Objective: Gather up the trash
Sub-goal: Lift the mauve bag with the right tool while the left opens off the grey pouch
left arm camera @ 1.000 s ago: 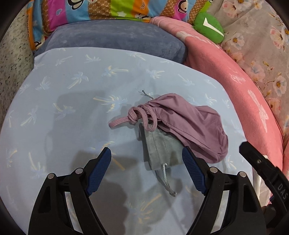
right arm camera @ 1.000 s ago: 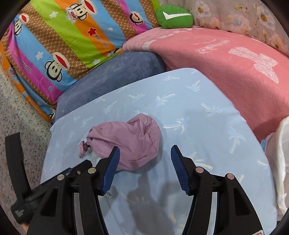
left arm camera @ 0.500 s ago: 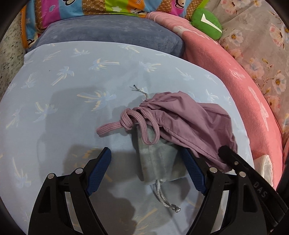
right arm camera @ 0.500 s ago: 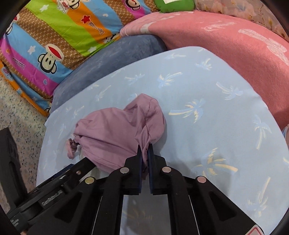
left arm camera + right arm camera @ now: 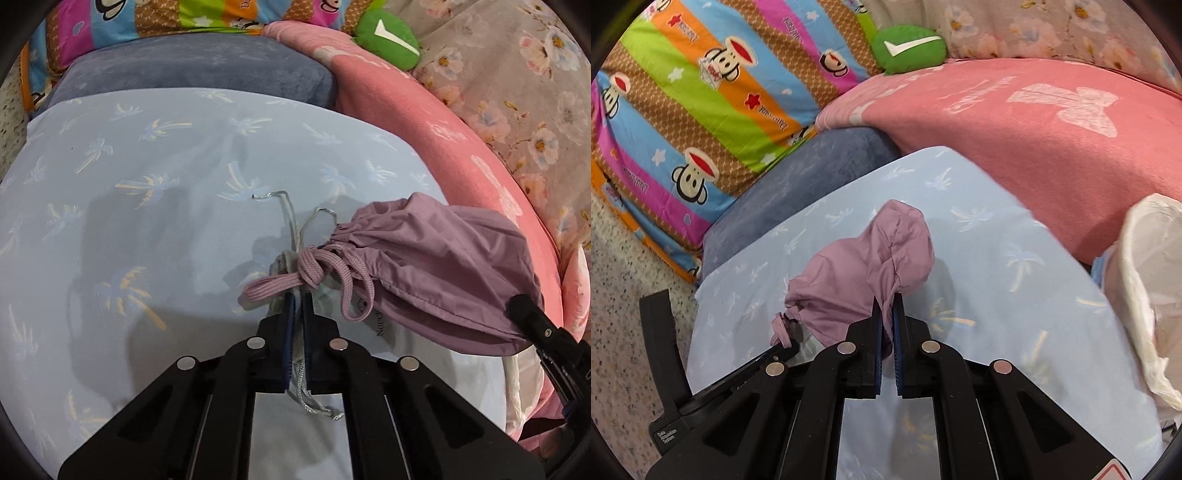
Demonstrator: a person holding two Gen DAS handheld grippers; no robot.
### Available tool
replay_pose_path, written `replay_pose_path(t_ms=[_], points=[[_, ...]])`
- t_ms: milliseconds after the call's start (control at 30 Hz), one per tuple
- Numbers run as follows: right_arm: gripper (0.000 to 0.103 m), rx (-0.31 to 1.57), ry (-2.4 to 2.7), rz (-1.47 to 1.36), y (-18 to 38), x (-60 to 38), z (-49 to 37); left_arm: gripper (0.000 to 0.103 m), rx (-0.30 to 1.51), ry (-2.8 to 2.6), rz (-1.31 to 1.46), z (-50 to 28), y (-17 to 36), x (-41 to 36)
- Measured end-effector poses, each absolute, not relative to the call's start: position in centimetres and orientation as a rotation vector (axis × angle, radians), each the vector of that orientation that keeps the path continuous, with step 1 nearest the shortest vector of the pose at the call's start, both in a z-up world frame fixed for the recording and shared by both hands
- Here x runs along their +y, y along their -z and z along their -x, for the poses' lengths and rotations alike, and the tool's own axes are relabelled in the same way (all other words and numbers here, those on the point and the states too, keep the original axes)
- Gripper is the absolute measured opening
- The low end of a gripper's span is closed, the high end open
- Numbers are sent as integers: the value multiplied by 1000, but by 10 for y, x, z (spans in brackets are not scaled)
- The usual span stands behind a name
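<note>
free: blue sheet [image 5: 147, 221] left | blocked: pink blanket [image 5: 1015, 122], white bag [image 5: 1145, 277] right

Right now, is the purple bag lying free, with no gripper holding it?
No, the right gripper is shut on a fold of the purple bag.

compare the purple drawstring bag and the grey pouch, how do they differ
The purple drawstring bag is the larger, with a thick flat purple cord; the grey pouch is smaller, with thin silvery strings. The purple bag bulges and shows most of its surface, while the grey pouch is mostly hidden behind the purple cord and the gripper. The right hand-held gripper pinches the purple bag's fabric; the left hand-held gripper is shut on the grey pouch. Both are soft fabric drawstring sacks.
</note>
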State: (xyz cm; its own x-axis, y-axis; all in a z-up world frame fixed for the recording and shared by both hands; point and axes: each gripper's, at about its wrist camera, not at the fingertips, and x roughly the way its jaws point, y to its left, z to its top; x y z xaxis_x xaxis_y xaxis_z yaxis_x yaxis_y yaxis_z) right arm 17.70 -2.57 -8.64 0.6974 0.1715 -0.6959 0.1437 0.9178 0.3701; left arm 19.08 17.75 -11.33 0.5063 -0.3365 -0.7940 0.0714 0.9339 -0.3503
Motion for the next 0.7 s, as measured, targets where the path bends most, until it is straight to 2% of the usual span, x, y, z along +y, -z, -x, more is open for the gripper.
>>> replay_pose_path(t_ms=[700], points=[[5, 683, 75, -541, 60, -114, -76, 4, 1044, 329, 229, -127, 104, 120]])
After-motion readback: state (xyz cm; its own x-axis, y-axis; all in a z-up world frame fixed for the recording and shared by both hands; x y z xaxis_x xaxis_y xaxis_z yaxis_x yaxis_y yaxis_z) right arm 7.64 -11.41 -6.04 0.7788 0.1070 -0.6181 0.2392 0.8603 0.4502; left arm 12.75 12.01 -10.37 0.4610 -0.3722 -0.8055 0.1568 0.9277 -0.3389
